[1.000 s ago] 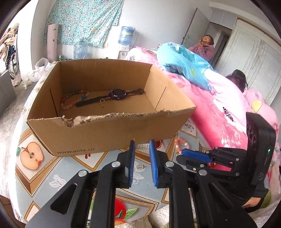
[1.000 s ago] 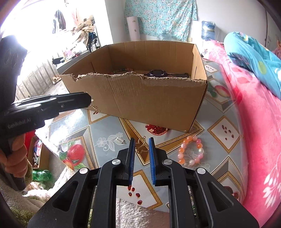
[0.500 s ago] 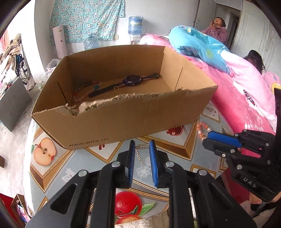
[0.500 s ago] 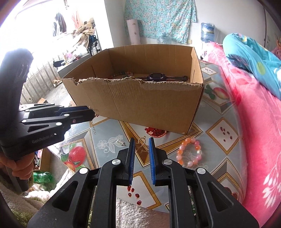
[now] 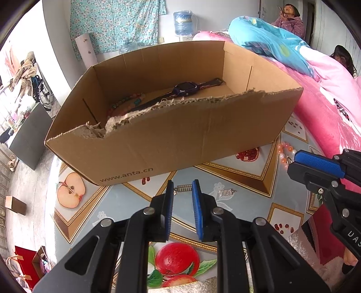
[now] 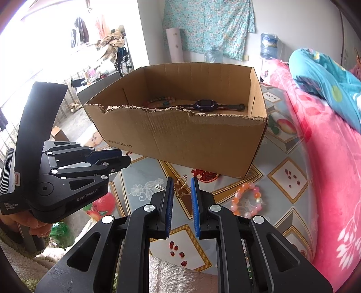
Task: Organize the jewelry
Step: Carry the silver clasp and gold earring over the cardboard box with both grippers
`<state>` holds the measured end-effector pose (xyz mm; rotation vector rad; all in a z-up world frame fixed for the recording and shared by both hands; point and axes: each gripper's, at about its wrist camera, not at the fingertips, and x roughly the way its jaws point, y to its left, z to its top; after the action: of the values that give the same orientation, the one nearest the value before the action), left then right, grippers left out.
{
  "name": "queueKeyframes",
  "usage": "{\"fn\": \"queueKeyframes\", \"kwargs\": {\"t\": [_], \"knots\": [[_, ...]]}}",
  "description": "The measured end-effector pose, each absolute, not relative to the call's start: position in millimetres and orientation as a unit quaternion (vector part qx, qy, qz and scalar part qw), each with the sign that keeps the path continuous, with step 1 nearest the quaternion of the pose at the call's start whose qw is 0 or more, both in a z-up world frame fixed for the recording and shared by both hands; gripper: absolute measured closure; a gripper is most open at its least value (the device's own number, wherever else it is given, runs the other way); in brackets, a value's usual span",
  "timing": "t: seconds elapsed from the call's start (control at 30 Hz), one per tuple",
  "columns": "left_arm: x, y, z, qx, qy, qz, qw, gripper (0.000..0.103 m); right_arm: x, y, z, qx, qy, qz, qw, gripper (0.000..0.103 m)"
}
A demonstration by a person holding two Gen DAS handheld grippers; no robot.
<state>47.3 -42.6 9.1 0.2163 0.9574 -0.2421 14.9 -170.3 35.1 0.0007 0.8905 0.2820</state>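
Note:
A torn cardboard box (image 5: 171, 137) stands on the fruit-print tablecloth (image 5: 237, 202). Inside lie a dark watch (image 5: 187, 87) and a beaded bracelet (image 5: 126, 101); both also show in the right wrist view, the watch (image 6: 206, 104) and the bracelet (image 6: 159, 100). My left gripper (image 5: 182, 191) is slightly open and empty, just above a small silver clip (image 5: 183, 188). Another clip (image 5: 226, 192) lies to its right. My right gripper (image 6: 182, 188) is slightly open, over a gold butterfly pendant (image 6: 183, 187). An orange-pink bead bracelet (image 6: 247, 199) lies to the right.
A pink blanket (image 6: 327, 169) borders the table on the right, with people beyond (image 5: 291, 20). The left gripper's body (image 6: 56, 180) fills the left of the right wrist view. A grey cabinet (image 5: 29, 135) stands on the floor at left.
My left gripper has moved closer to the box and lower toward the table, coming over the small clip. The right gripper has moved a little forward over the pendant. Both gaps look unchanged.

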Motion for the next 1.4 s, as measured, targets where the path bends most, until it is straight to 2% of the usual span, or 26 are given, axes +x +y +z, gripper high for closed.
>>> {"fn": "queueKeyframes", "kwargs": {"t": [0.83,1.4], "knots": [[36.2,-34.0,21.4,0.108,0.444,-0.093,0.885,0.087,10.7,-163.2,47.5,-0.001,0.410,0.144,0.901,0.089],[31.2,-16.9,97.5,0.061,0.365,-0.146,0.917,0.087,32.2,-158.4,104.6,0.003,0.337,0.157,0.928,0.089]]}}
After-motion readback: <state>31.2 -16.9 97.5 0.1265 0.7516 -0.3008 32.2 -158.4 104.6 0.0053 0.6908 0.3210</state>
